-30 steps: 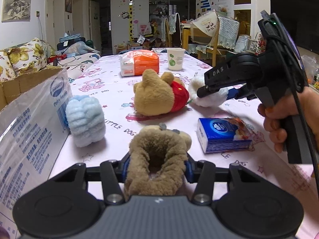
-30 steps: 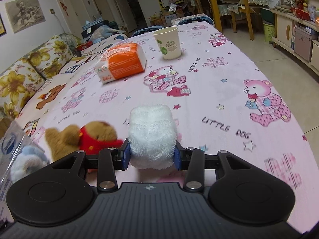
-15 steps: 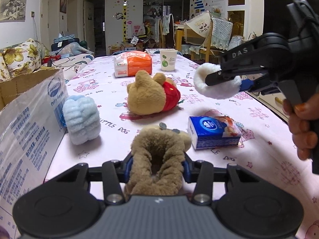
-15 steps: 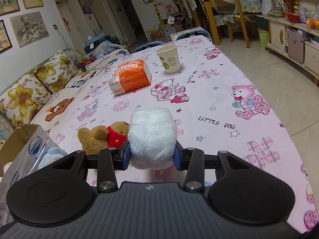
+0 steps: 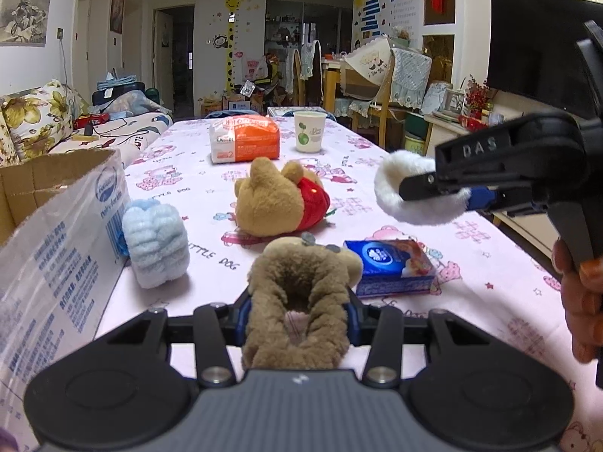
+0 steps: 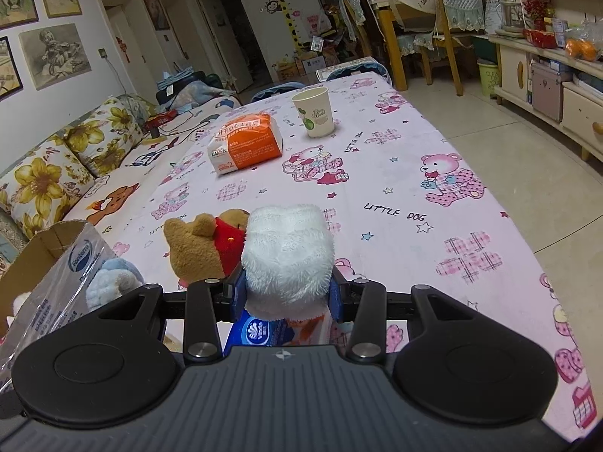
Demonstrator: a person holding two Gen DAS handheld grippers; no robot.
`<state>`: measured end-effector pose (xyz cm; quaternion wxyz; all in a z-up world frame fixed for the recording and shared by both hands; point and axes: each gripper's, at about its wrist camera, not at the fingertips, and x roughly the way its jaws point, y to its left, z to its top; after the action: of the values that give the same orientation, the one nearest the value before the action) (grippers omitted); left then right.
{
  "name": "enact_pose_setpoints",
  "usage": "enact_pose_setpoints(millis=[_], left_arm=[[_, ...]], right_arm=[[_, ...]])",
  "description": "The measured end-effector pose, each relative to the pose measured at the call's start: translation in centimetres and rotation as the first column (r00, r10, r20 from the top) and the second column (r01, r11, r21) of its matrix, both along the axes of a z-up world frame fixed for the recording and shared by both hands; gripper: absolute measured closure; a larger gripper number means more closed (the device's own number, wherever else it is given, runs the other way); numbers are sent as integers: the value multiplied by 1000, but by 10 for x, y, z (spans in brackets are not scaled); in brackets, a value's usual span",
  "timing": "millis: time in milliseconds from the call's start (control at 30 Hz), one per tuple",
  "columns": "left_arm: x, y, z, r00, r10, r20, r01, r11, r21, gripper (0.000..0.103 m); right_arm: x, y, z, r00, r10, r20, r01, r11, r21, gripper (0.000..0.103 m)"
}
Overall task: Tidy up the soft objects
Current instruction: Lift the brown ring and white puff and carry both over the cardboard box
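Brown plush fills the left tongs [image 5: 297, 307], which are clenched on the brown soft toy [image 5: 299, 293], its long axis running away from the camera; the right tongs [image 6: 287, 293] are clenched on the white fluffy piece [image 6: 288, 254], carried clear above the tabletop [image 6: 395, 173]. The cardboard box [image 5: 56, 203] stands open at the tabletop's left edge, just beside the left tongs and well across from the right, so the left hand is the nearer; it looks the likely bin, and both loads would swing leftward. The blue fluffy piece [image 5: 156, 243] and the bear in red [image 5: 280, 199] lie between, near the box.
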<state>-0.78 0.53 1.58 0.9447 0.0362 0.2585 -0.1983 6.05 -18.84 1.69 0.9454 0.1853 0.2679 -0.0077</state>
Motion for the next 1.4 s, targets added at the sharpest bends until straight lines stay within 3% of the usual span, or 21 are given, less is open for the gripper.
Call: enact_pose_setpoints(millis=[633,1400], left_arm=[[-8,17,26,997,10,80,-4,997,-74,58],[-9,51,55,977,78,196,-45,985,-168,58]], right_arm=[[-7,10,6,999,-17,49,16,1000,9,52],[-11,33,20,989,44,142,-43,999,-7,52]])
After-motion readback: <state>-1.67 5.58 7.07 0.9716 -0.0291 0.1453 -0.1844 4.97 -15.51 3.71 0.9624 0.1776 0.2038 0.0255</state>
